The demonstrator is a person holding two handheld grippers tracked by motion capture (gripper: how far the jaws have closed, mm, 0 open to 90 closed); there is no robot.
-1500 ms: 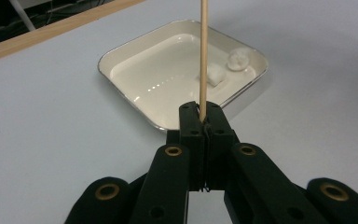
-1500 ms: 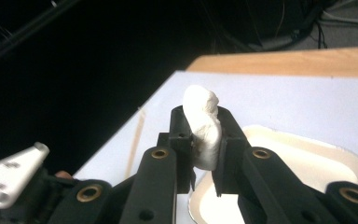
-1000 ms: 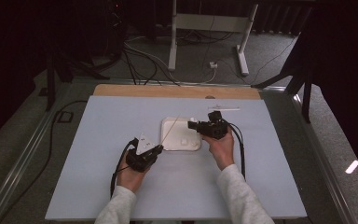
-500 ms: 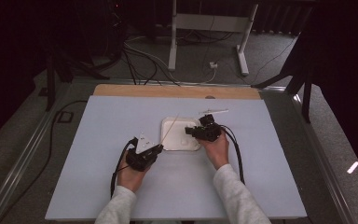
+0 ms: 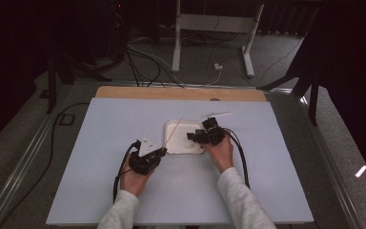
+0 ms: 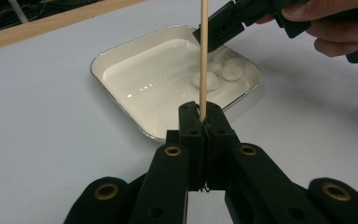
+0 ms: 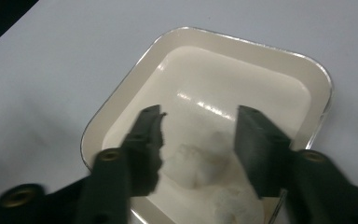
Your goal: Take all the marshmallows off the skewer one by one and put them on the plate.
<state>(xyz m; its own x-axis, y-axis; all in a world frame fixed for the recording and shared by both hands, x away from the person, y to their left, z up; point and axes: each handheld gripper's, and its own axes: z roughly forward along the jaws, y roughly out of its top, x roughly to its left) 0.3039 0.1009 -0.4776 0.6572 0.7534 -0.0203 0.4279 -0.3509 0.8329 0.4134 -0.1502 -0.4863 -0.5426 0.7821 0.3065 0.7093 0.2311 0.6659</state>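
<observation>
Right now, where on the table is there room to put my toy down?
Bare table lies left of the white tray, and more toward the wooden edge at the far side. It is crowded at the tray, where the left gripper holds a skewer and the right gripper hovers.

White mat [image 5: 100, 157] covers the tabletop, under and around the jaws on all sides. Bare wooden strip [image 5: 181, 93] runs along the table's far edge, well beyond the jaw tips; it also shows top-left in the left gripper view. Small white stick-like item [image 5: 217, 114] lies on the mat just past the right jaws, too small to identify. Past the table: white metal stand [image 5: 214, 21] on grey floor, loose cables [image 5: 147, 57] beside it, a white plug [image 5: 218, 67] near its foot. Black socket plate [image 5: 66, 119] sits off the mat's left edge, well apart from the left jaws.
</observation>
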